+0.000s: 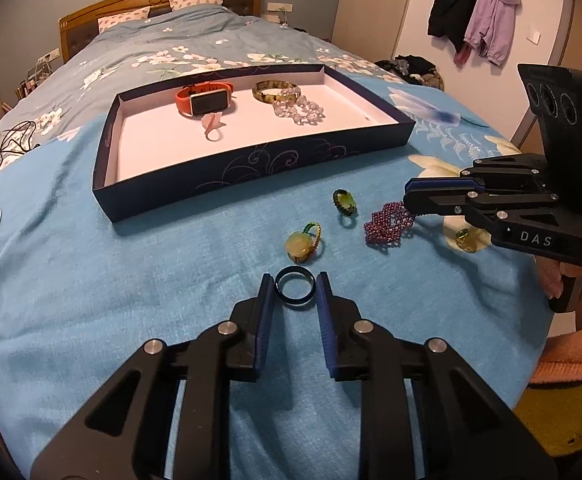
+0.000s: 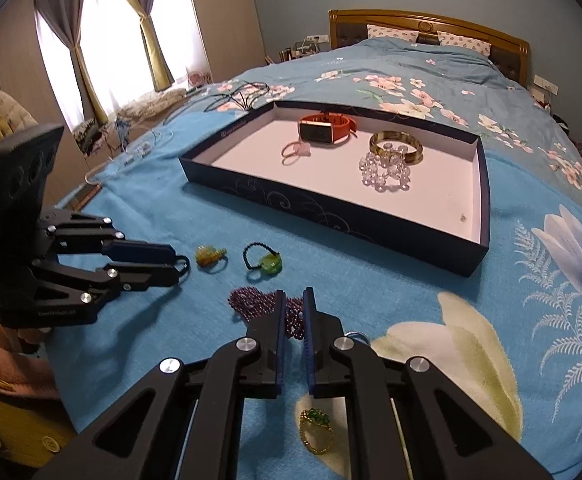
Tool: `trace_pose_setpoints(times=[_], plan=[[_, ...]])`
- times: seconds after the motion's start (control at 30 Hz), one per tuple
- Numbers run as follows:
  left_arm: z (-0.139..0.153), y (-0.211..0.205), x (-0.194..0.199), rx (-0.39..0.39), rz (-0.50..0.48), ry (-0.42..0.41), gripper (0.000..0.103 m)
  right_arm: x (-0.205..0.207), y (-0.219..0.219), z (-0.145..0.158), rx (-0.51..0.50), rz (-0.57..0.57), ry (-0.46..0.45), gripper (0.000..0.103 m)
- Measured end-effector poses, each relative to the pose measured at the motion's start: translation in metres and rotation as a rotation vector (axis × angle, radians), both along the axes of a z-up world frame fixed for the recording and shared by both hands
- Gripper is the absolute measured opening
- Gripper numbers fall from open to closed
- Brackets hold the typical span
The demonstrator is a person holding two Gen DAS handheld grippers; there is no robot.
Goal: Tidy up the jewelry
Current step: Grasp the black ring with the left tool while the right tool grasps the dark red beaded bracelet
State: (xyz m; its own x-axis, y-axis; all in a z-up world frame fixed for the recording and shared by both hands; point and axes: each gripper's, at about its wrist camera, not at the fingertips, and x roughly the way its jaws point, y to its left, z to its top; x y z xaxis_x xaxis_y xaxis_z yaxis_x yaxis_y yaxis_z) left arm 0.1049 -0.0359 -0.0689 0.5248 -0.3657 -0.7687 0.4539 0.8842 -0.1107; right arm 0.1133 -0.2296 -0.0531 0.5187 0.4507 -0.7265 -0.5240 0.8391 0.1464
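Nearest us in the left wrist view, our left hand-held gripper [image 1: 295,292] is straddling the dark blue glass ring [image 1: 295,287], jaws spread just wider than the band, which is lying flat on the blue floral bedspread [image 1: 131,280]. We are judging the pads are not yet touching it. To pick it well, we should be pressing slightly into the soft cover so the pads catch the band's outer wall, then closing slowly to keep it from squirting out. Beyond lie the yellow rose bead ring [image 1: 303,243], the green stone ring [image 1: 345,202], and the navy shallow cardboard tray [image 1: 251,168] already holding an orange smartwatch [image 1: 205,100].

In the right wrist view, our right hand-held gripper [image 2: 293,300] is reaching over the purple beaded bracelet [image 2: 267,308], jaws narrowed around a strand; we cannot tell whether they are actually pinching it. Beads slip, so we should be gathering several strands before lifting. A gold ring with green stone [image 2: 315,428] is lying beneath the gripper body.
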Motion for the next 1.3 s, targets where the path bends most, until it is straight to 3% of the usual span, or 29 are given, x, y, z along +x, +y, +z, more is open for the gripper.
trace_pose_setpoints(times=[0.27,1.3], plan=[[0.007,0.003,-0.004,-0.022,0.004,-0.025,0.022,0.000,-0.008,0.014,0.081,-0.024,-0.016,0.007],[0.041,0.006,0.008,-0.061,0.021,-0.134,0.022,0.014,-0.018,0.059,0.138,-0.067,-0.144,0.006]])
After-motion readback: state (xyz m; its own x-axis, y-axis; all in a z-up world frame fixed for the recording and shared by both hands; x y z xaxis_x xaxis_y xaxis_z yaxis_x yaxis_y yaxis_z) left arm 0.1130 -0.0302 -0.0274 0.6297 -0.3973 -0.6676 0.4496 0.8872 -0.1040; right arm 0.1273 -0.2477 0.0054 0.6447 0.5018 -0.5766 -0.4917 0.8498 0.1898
